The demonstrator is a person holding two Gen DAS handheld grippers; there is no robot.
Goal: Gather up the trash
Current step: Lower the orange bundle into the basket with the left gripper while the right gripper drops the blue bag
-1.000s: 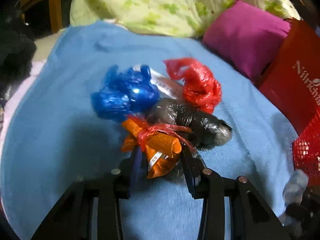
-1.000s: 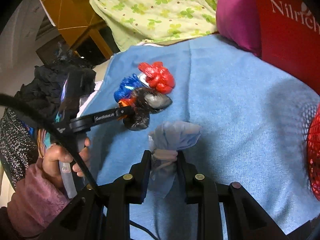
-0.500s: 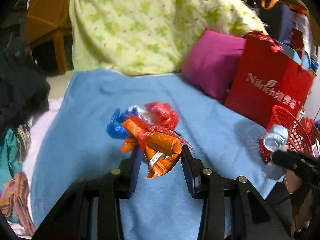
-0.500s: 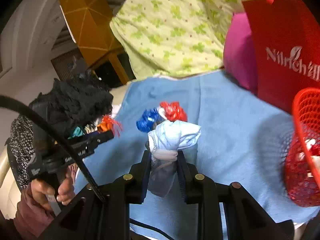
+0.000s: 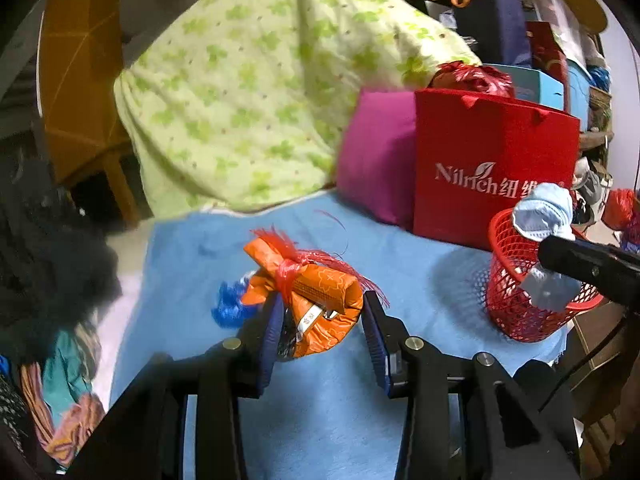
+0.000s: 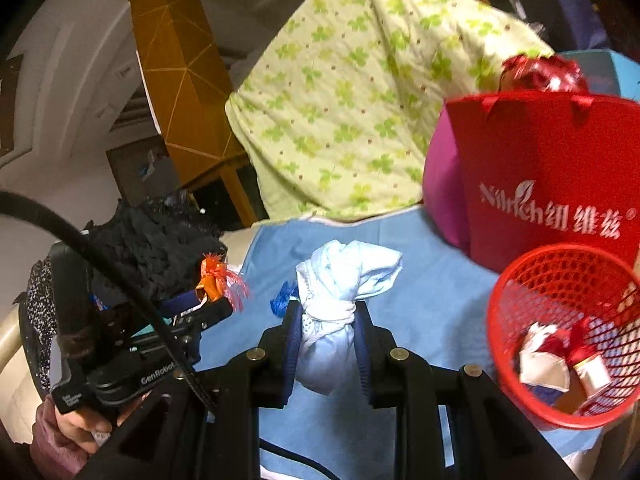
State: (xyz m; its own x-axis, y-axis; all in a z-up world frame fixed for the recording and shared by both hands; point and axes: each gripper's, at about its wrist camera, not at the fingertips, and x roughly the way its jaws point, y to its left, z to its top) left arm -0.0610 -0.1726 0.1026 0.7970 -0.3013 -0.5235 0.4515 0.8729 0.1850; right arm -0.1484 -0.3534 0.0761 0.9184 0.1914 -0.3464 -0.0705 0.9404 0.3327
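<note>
Left wrist view: an orange wrapped bundle (image 5: 316,304) is pinched by the left gripper (image 5: 320,332), left of the red mesh basket (image 5: 516,304). Right wrist view: a knotted pale-blue bundle (image 6: 340,312) is clamped by the right gripper (image 6: 326,344), also left of that basket, above the blue towel (image 6: 432,304).

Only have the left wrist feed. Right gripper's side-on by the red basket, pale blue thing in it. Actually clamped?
Observer: Yes. In the right wrist view the right gripper is shut on the pale blue knotted bundle, just below its knot.
Operator: Anything in the basket yet?
Observer: The red mesh basket already holds a few pieces, white and red.
Operator: Who's holding my gripper?
Observer: A hand in a mauve sleeve grips the left gripper, shut on the orange packet.
</note>
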